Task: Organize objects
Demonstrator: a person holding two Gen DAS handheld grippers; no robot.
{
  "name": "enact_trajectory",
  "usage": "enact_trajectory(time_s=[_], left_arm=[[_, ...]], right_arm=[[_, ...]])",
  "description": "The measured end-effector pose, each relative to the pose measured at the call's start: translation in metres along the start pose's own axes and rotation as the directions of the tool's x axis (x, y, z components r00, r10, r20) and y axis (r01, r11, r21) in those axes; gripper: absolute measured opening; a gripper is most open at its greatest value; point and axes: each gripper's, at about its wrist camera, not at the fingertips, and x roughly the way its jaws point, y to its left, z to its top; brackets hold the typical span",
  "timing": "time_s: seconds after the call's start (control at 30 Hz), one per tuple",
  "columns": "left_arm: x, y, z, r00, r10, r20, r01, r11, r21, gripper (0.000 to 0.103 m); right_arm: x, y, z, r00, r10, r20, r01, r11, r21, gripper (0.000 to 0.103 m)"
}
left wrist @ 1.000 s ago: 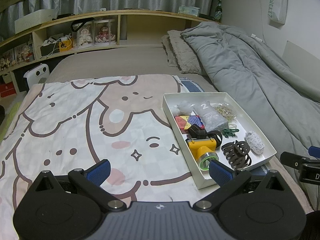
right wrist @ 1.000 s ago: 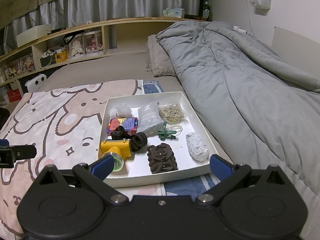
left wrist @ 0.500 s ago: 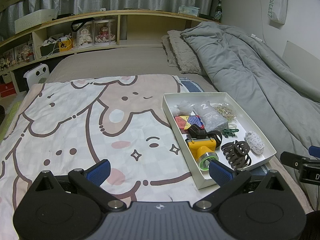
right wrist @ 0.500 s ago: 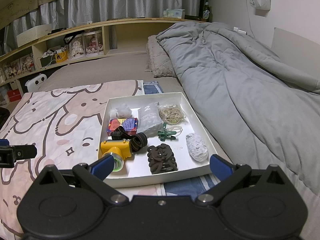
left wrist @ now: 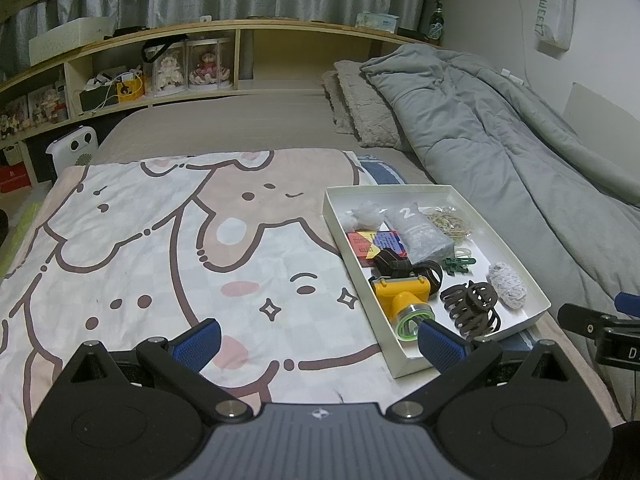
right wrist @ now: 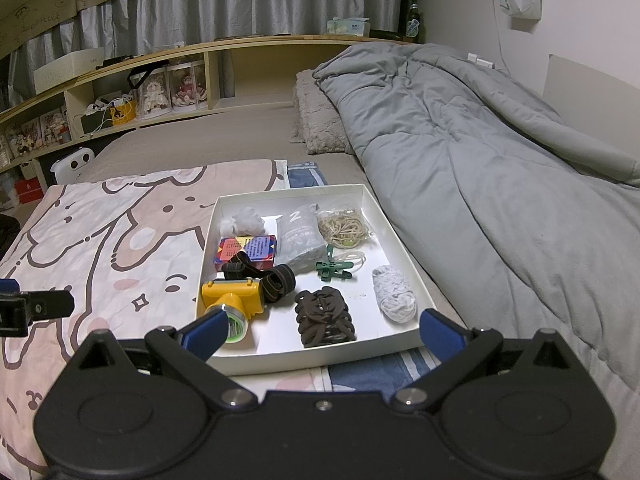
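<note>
Dim indoor light, cool grey-blue cast, both views. Diffuse, source not visible; shadows soft, faint under items in the white tray [right wrist: 404, 236]. No real glare, white wall [right wrist: 580, 40] brightest. Strong fisheye: shelf [left wrist: 224, 28] bows, corners vignette black. Focus ok, some noise in dark areas.

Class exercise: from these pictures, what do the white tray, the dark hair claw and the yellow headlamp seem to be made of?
White tray: likely matte cardboard, with thin, straight folded walls.
Dark hair claw: probably hard brown plastic, with moulded curved teeth.
Yellow headlamp: smooth plastic body, apparently with a woven elastic strap.
</note>
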Motion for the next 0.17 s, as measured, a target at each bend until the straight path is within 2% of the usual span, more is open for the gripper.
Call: enact_trajectory(time_s=[0.17], left_arm=[[-0.0004, -0.0004, -0.0001, 1.0, 0.003, 0.003, -0.003, 1.0, 0.004, 0.103]], right_arm=[[-0.0001, 0.0, 0.0, 1.0, 0.0, 0.0, 0.0, 1.0, 0.0, 0.103]])
